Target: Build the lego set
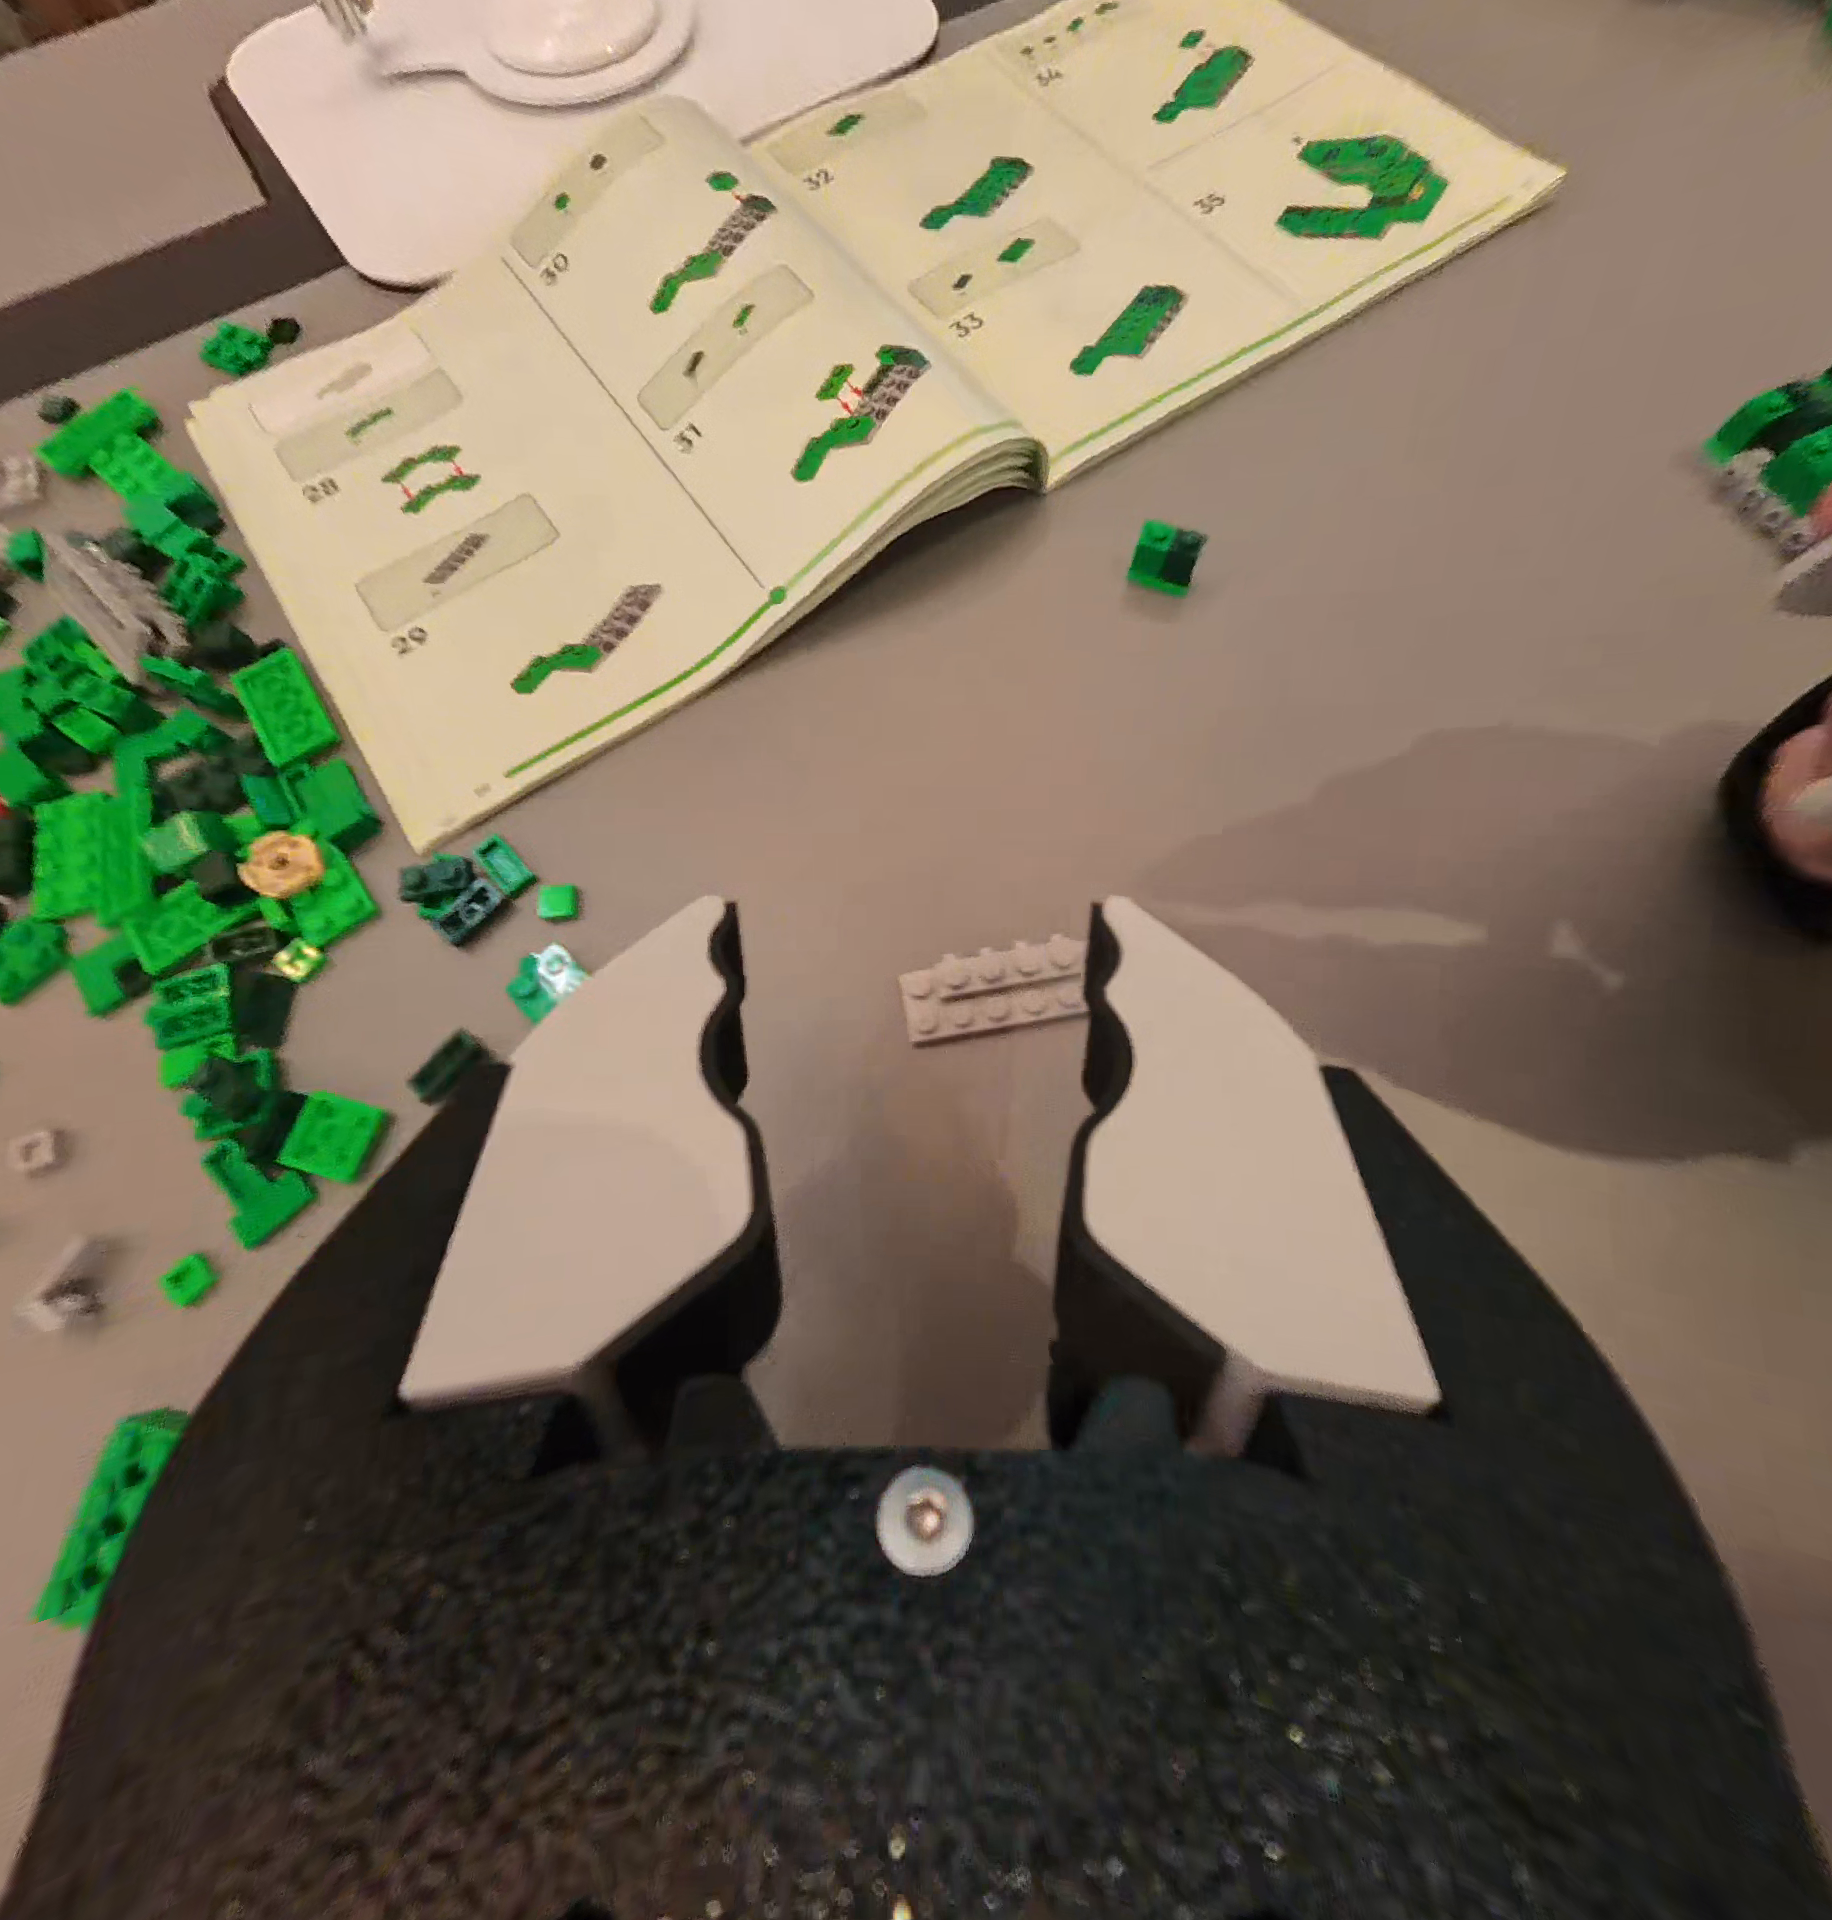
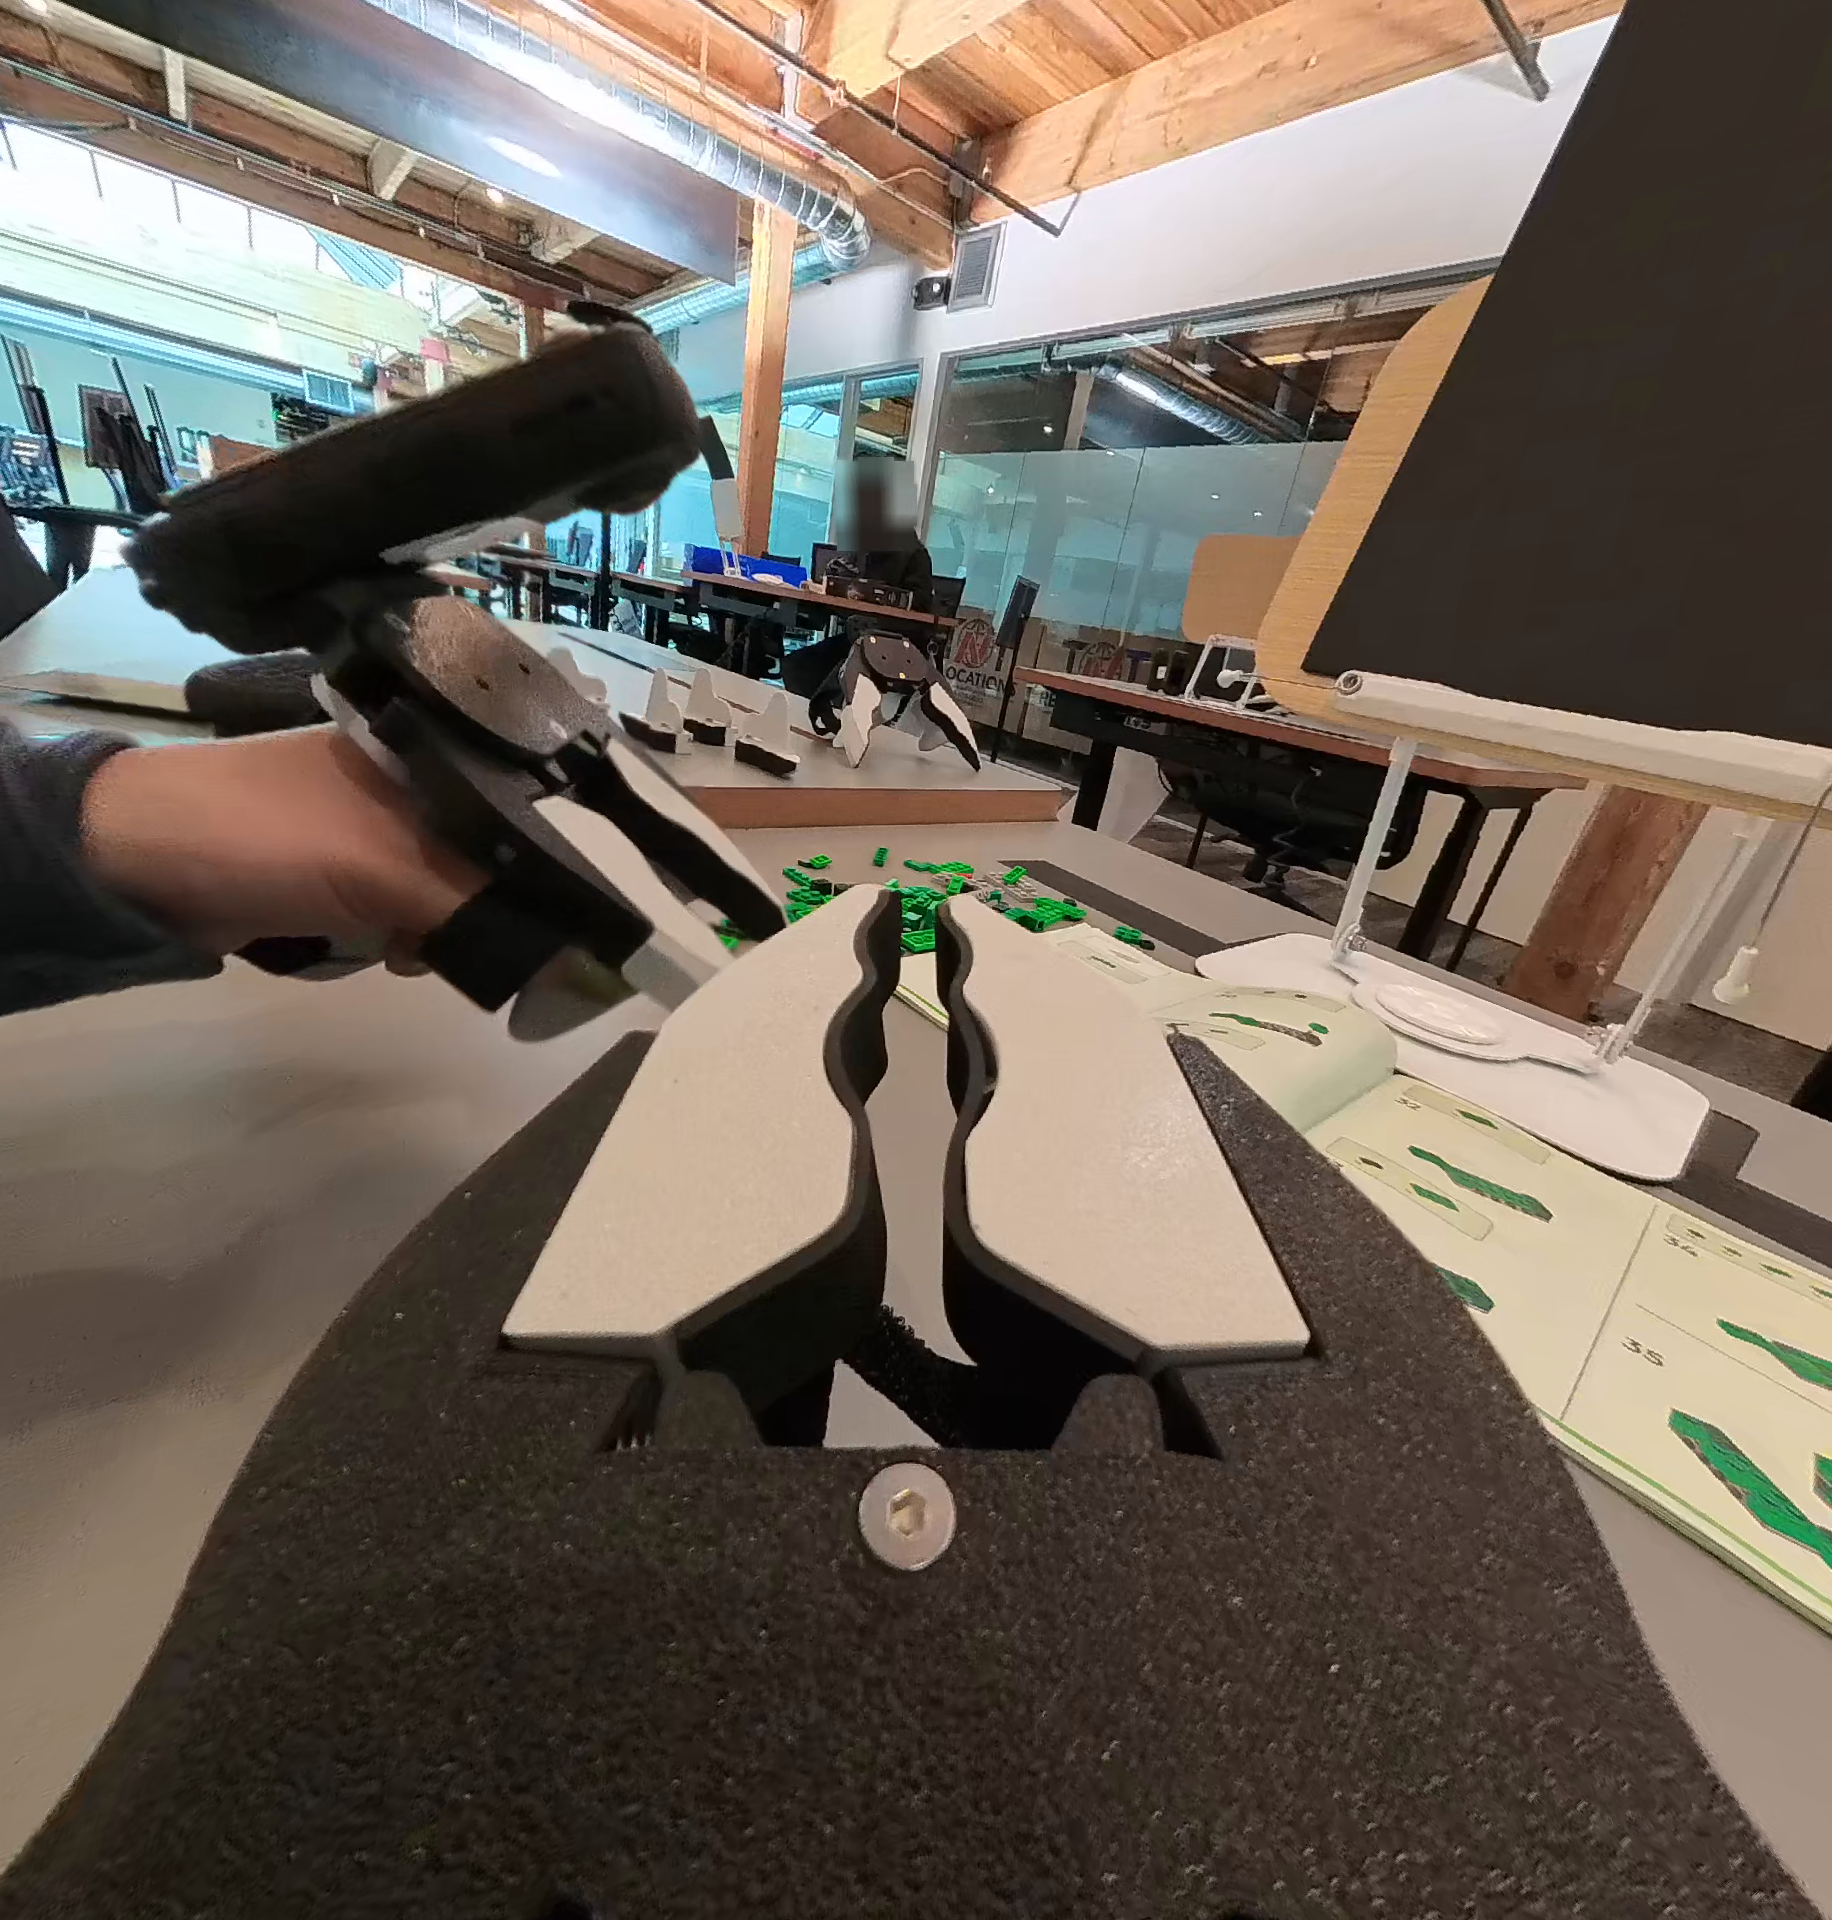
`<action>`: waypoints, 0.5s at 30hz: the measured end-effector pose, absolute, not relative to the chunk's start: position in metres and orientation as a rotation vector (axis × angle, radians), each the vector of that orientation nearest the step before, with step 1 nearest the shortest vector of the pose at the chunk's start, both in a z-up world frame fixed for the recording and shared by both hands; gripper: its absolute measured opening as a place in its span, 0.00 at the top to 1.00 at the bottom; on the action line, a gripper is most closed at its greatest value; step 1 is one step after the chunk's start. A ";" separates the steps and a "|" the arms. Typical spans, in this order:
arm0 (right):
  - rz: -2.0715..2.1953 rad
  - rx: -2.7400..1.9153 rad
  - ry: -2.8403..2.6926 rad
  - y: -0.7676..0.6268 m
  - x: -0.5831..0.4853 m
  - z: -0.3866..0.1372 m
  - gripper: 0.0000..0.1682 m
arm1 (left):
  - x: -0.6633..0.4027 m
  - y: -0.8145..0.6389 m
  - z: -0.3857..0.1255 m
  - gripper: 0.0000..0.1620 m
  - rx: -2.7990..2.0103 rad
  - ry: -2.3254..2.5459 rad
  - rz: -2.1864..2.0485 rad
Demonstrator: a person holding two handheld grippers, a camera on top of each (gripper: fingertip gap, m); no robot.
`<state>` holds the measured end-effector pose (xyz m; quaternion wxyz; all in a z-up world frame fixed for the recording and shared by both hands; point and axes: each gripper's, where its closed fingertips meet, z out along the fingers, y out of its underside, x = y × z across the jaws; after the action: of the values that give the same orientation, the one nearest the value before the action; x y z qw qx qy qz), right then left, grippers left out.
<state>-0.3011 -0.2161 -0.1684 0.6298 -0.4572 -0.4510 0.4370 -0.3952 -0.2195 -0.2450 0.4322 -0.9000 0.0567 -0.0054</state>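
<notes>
The left gripper, a black textured body with 2 pale grey fingers, hung tilted down over the grey tabletop with its jaws spread wide and nothing between them. A flat grey studded Lego plate lay on the table just ahead of the fingertips, its right end hidden behind the right finger; the wide spread looked meant to straddle that plate for a pick, though no contact showed.

The loose parts sat sorted by use, it seemed. A heap of bright and dark green Lego bricks was spread to the left, within the left gripper's reach, with a small tan round piece among them. The open paper instruction booklet lay beyond, pages up and facing the builder so the steps could be read while working. 1 small green brick stood alone near the booklet's spine. A partly built green and grey assembly sat blurred at the right edge, and what held or supported it could not be told.

The right gripper was held low and nearly level, its fingers almost together with a thin gap and nothing seen between them, apparently idle while the other worked. A white lamp base stood past the booklet.
</notes>
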 end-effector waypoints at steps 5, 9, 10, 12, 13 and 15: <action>1.000 -1.044 -1.042 -0.218 -0.302 -0.169 0.97 | -0.385 -0.217 -0.268 0.49 -2.326 0.188 0.080; 0.999 -1.043 -1.045 -0.218 -0.302 -0.169 0.97 | -0.387 -0.206 -0.263 0.58 -2.263 0.167 0.122; 1.000 -1.043 -1.045 -0.218 -0.302 -0.169 0.97 | -0.387 -0.204 -0.264 0.57 -2.271 0.160 0.120; 1.001 -1.043 -1.046 -0.218 -0.302 -0.169 0.97 | -0.389 -0.201 -0.269 0.54 -2.309 0.158 0.127; 1.001 -1.043 -1.047 -0.218 -0.302 -0.169 0.97 | -0.390 -0.201 -0.273 0.52 -2.333 0.161 0.131; 1.000 -1.042 -1.048 -0.218 -0.302 -0.169 0.97 | -0.391 -0.201 -0.279 0.51 -2.375 0.174 0.148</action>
<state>-0.3021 -0.2185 -0.1692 0.6277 -0.4546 -0.4571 0.4363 -0.3908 -0.2012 -0.2792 0.3688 -0.9252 0.0677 0.0578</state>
